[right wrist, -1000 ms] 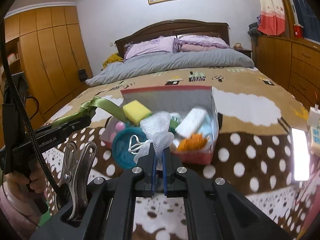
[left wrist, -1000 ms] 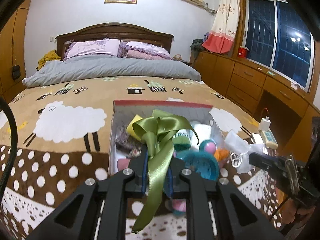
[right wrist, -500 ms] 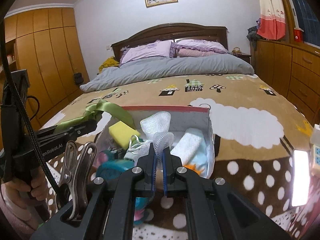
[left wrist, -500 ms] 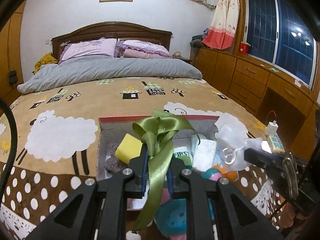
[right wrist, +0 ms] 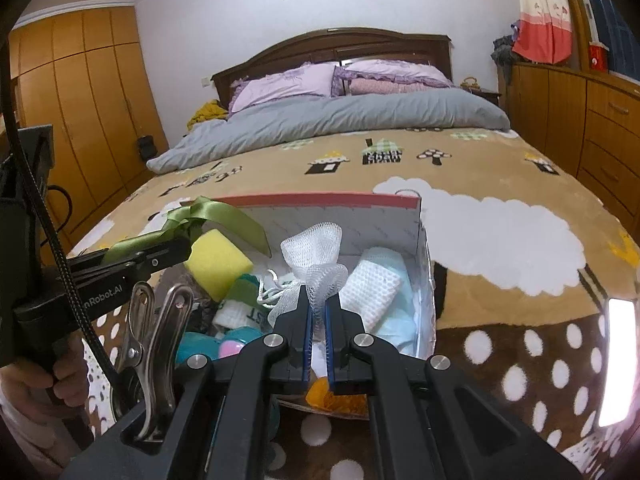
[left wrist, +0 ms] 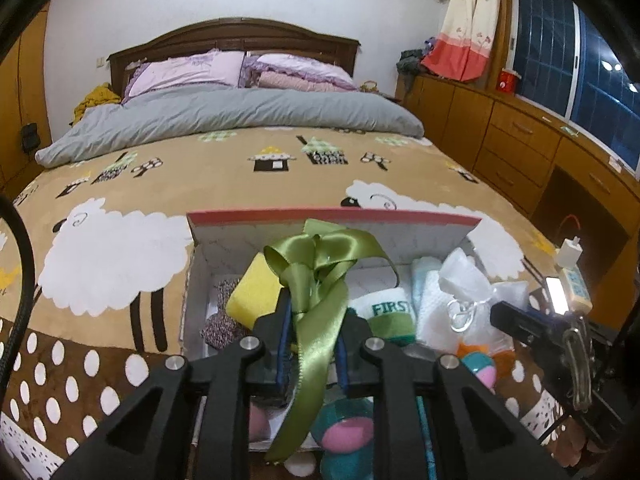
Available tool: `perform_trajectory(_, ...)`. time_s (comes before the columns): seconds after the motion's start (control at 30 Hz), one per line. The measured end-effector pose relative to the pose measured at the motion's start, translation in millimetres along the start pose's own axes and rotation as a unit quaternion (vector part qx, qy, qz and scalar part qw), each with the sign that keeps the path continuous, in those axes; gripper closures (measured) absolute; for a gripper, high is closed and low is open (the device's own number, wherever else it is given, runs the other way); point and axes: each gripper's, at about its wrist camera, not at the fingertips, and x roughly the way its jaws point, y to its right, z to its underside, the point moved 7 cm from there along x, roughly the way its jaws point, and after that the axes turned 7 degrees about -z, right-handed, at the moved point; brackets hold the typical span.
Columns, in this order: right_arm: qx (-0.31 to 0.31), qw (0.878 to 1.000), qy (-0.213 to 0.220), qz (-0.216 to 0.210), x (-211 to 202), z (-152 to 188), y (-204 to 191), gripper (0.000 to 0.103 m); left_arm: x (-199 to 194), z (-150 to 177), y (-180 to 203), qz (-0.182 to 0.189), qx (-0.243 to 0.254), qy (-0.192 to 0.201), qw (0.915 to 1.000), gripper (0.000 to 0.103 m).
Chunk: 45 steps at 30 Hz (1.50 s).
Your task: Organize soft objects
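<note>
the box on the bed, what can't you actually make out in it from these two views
- Near wall of the box: hidden in both views behind the claw bodies.
- Teal and pink plush: left wrist view, mostly covered by the left claw and the green ribbon; its shape is unclear.
- Word on the green and white cloth: cut short by the white mesh pouch in the right wrist view.
- Orange item: right wrist view, mostly behind the right claw.
</note>
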Motion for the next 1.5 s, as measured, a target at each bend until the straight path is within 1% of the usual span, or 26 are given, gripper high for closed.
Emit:
perform_trajectory(0.07,0.004,1.000,-0.004,-0.001,3.9,2.6,2.6,0.097,5.6,2.0,-1.0,-0.002,-0.002,-0.005,1.0000,0.083)
perform_trajectory(0.13,0.007,1.000,-0.007,-0.001,7.1,3.1,4.6,0.097,8.7,4.6,-1.3,-0.002,-0.003,-0.010,0.9999,0.075)
perform_trajectory(0.17,0.009,1.000,-0.008,-0.002,8.4,3.8,6.2,0.097,9.0,5.2,-0.7,-0.001,-0.002,-0.010,0.9999,0.073)
perform_trajectory(0.23,0.011,1.000,-0.009,-0.004,9.7,4.4,7.9,0.096,8.8,6.4,0.0,-0.001,0.002,-0.009,1.0000,0.064)
perform_trajectory(0.27,0.011,1.000,-0.010,-0.003,10.4,4.5,8.6,0.096,7.8,6.5,0.5,-0.002,0.003,-0.007,1.0000,0.061)
perform_trajectory(0.3,0.011,1.000,-0.011,-0.003,10.9,4.5,9.0,0.095,6.5,6.3,1.1,-0.004,0.005,-0.004,1.0000,0.058)
perform_trajectory(0.37,0.012,1.000,-0.009,-0.003,10.9,4.4,9.3,0.092,3.5,5.7,2.1,-0.005,0.008,0.003,0.9999,0.055)
perform_trajectory(0.43,0.010,1.000,-0.007,-0.001,10.9,3.4,9.6,0.087,0.1,5.2,3.5,-0.008,0.012,0.009,0.9999,0.050)
perform_trajectory(0.57,0.004,1.000,0.003,-0.002,6.9,1.5,7.0,0.078,-5.3,4.3,4.1,-0.013,0.016,0.015,0.9997,0.046)
perform_trajectory(0.73,-0.006,1.000,0.018,0.002,-2.1,-1.5,2.1,0.064,-12.2,7.0,2.0,-0.013,0.012,0.013,0.9998,0.042)
perform_trajectory(0.83,-0.008,1.000,0.022,0.006,-7.6,-1.3,-1.3,0.059,-17.8,9.8,0.1,-0.013,0.006,0.015,0.9998,0.037)
perform_trajectory(1.07,-0.009,0.999,0.031,0.004,-21.2,5.0,-10.4,0.054,-32.5,21.6,-6.3,-0.026,0.002,0.024,0.9994,0.032)
perform_trajectory(1.13,-0.010,0.999,0.031,0.002,-24.9,7.8,-13.3,0.050,-37.6,26.8,-8.1,-0.027,-0.003,0.024,0.9994,0.028)
perform_trajectory(1.17,-0.010,0.999,0.031,0.002,-26.6,9.2,-15.0,0.050,-40.2,29.4,-8.8,-0.025,-0.006,0.023,0.9994,0.026)
perform_trajectory(1.23,-0.012,0.999,0.031,0.001,-30.1,11.3,-17.9,0.050,-44.4,34.8,-9.2,-0.018,-0.011,0.017,0.9996,0.019)
perform_trajectory(1.3,-0.012,0.999,0.032,0.001,-33.5,14.5,-21.0,0.050,-47.6,40.1,-9.4,-0.013,-0.016,0.007,0.9998,0.016)
perform_trajectory(1.5,-0.008,1.000,0.027,-0.002,-40.8,25.1,-28.6,0.049,-62.0,52.2,-12.5,-0.015,-0.024,0.006,0.9996,0.014)
